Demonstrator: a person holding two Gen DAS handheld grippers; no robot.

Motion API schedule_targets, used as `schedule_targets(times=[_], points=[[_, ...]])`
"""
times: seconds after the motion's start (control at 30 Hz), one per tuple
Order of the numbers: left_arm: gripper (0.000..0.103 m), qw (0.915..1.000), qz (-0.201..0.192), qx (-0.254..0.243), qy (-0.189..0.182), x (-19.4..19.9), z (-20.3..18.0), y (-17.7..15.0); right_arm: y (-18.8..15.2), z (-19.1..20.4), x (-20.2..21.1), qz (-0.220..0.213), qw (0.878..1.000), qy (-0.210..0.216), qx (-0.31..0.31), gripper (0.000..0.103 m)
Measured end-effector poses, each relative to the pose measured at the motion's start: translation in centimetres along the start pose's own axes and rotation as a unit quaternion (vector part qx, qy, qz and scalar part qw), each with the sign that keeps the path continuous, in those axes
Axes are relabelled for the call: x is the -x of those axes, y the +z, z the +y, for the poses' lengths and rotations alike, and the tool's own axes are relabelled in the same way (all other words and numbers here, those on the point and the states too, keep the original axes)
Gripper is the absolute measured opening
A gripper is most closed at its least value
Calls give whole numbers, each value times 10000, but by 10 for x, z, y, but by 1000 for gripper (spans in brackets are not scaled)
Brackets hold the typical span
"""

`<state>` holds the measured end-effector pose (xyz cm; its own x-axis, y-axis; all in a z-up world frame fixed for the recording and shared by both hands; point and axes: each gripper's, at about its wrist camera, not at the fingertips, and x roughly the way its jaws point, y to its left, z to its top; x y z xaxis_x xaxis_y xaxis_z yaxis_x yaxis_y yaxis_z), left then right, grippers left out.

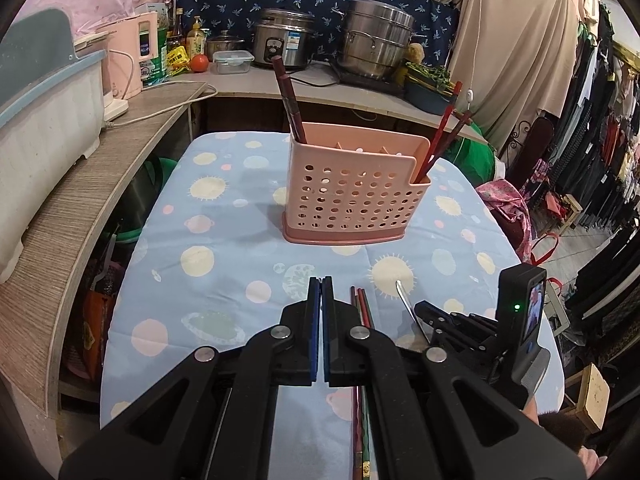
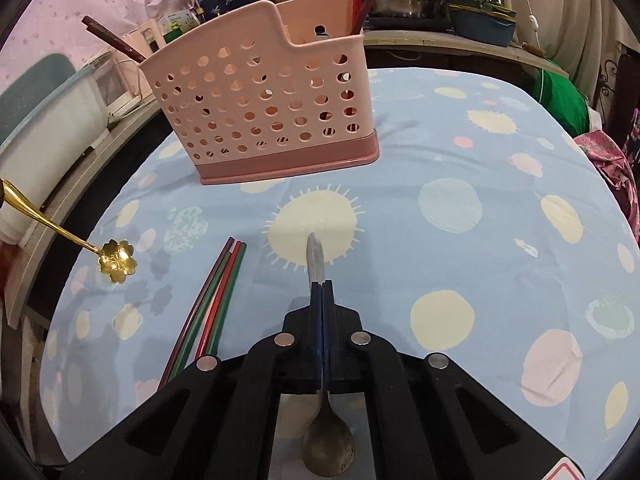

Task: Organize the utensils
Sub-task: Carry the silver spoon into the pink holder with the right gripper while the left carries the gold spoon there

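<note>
Two handheld grippers work over a worktop [image 2: 460,152] covered in a pale blue cloth with sun and planet prints. A pink perforated utensil holder [image 2: 264,112] stands upright at the far middle of the cloth, with dark chopsticks [image 1: 288,96] leaning out of its left compartment and red ones [image 1: 440,136] out of its right. The right gripper [image 2: 322,286] has its jaws clenched on the handle of a steel spoon [image 2: 328,448]; the handle points away toward the holder and the bowl sits near, under the gripper. Four loose chopsticks [image 2: 216,300], red, green and dark, lie side by side on the cloth just left of it. At the far left, a gold flower-shaped spoon [image 2: 116,260] is held above the cloth. The left gripper [image 1: 322,280] has its jaws pressed together; whether they pinch that spoon cannot be told.
</note>
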<state>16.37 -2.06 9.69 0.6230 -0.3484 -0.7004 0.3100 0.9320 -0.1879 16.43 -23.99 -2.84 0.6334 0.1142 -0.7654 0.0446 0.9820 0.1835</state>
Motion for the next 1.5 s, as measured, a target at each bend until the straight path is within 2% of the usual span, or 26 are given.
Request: schedule_targets(times=[0.13,0.2,0.27,0.5,0.73,0.8,0.9,1.3,1.5], points=[[1,10000,14,8,0,1,-1,-2,-5,-5,10,113,9996,205,-180,4],[1,10000,2,2,-4,2,-1,-3,-13,-11,21,143,9990,279,-320,19],[1,10000,-2,5,-11,4,-1,-5,-25,-14,31,164,9987,297,-386,25],[1,9999,60,-13,-83,4,-7,-12,-59,-14,43,373,9973,380,-502,25],[1,9999,76,-73,-109,8,-14,-16,-62,-12,42,292,9973,369,-555,18],[1,9999,83,-67,-100,8,-14,-16,-61,-14,46,210,9974,344,-589,7],[1,9999,94,-82,-82,9,-15,-17,-60,-16,49,161,9971,361,-652,2],[1,9999,33,-119,-90,15,-16,-15,-55,-21,71,-105,9974,295,-654,2],[1,9998,-96,-193,-52,21,-18,-5,-25,-17,104,-531,9976,83,-427,2]])
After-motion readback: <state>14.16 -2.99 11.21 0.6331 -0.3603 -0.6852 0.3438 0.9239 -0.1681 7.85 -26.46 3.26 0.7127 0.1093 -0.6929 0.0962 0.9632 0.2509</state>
